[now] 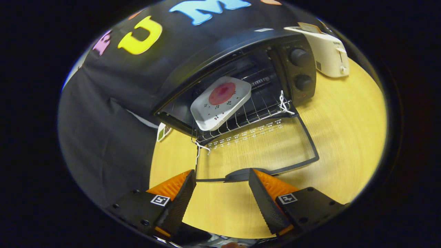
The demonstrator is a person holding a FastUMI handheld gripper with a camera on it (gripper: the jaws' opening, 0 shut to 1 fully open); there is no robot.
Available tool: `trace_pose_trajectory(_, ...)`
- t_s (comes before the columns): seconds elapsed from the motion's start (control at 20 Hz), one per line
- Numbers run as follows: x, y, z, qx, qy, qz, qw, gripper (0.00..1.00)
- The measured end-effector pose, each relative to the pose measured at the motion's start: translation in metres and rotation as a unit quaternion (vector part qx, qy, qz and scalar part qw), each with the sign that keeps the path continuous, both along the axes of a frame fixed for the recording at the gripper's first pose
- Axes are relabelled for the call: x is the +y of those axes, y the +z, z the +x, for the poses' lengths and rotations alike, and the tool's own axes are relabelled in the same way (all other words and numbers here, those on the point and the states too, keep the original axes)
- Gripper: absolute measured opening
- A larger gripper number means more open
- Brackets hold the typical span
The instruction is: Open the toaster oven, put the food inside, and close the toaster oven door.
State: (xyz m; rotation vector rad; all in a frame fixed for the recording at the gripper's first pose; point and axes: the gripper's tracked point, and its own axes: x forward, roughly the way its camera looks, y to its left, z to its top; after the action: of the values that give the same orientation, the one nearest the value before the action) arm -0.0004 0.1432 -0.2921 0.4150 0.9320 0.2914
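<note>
We see the white tray of food (220,103) already resting on the pulled-out wire rack (253,110) of the toaster oven (241,69), centre frame. Our gripper (222,179), spread and empty, straddles the lowered door's handle (241,175), likely to lift it closed.
</note>
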Motion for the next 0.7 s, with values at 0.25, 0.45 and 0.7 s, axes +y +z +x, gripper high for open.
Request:
trace_pose_trajectory(0.25, -0.012, -0.023, -0.018, 0.016, 0.019, -0.075, 0.997, 0.98)
trace_pose_trajectory(0.45, -0.029, -0.045, -0.027, 0.043, 0.006, -0.133, 0.990, 0.98)
trace_pose_trajectory(0.7, -0.040, -0.062, -0.029, 0.057, 0.010, -0.184, 0.981, 0.98)
